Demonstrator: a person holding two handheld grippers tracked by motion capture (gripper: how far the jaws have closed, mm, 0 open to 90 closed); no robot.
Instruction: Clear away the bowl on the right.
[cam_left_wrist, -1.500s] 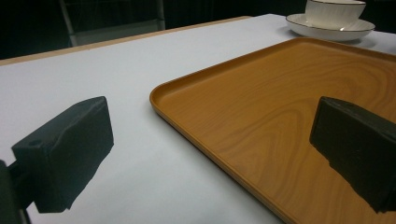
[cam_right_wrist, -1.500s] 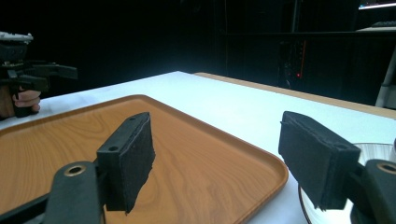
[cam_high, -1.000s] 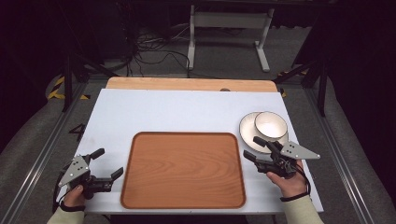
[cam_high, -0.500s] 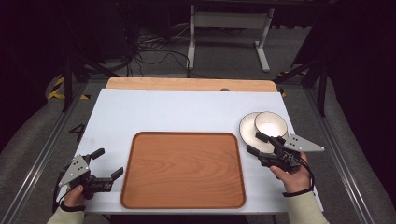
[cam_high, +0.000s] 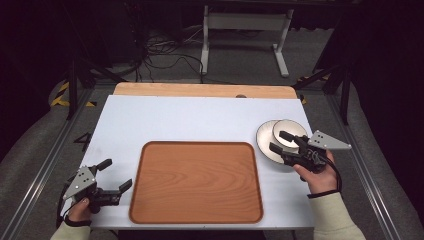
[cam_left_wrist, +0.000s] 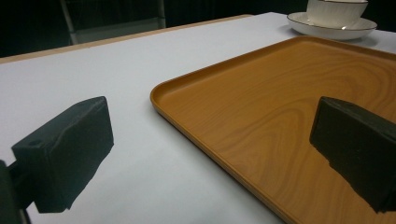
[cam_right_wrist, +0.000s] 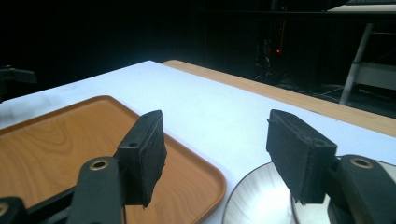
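Note:
A white cup (cam_high: 292, 129) stands on a white saucer (cam_high: 263, 139) at the right of the white table. My right gripper (cam_high: 277, 141) is open and hovers over them, one jaw above the cup and the other above the saucer's near-left part. In the right gripper view the open gripper (cam_right_wrist: 219, 154) has the saucer (cam_right_wrist: 254, 200) below its jaws and nothing between them. A brown wooden tray (cam_high: 197, 182) lies empty at the centre front. My left gripper (cam_high: 114, 176) is open just left of the tray. Its own view looks across the tray (cam_left_wrist: 280, 107) to the cup (cam_left_wrist: 336, 10).
The white table top (cam_high: 190, 117) has a bare wooden strip (cam_high: 200, 90) along its far edge. Beyond it are a dark floor with cables and a white stand (cam_high: 245, 25). Metal rails run along both sides of the table.
My right gripper has moved forward and slightly left, from beside the saucer's near edge to over the saucer and cup. The left gripper has stayed put.

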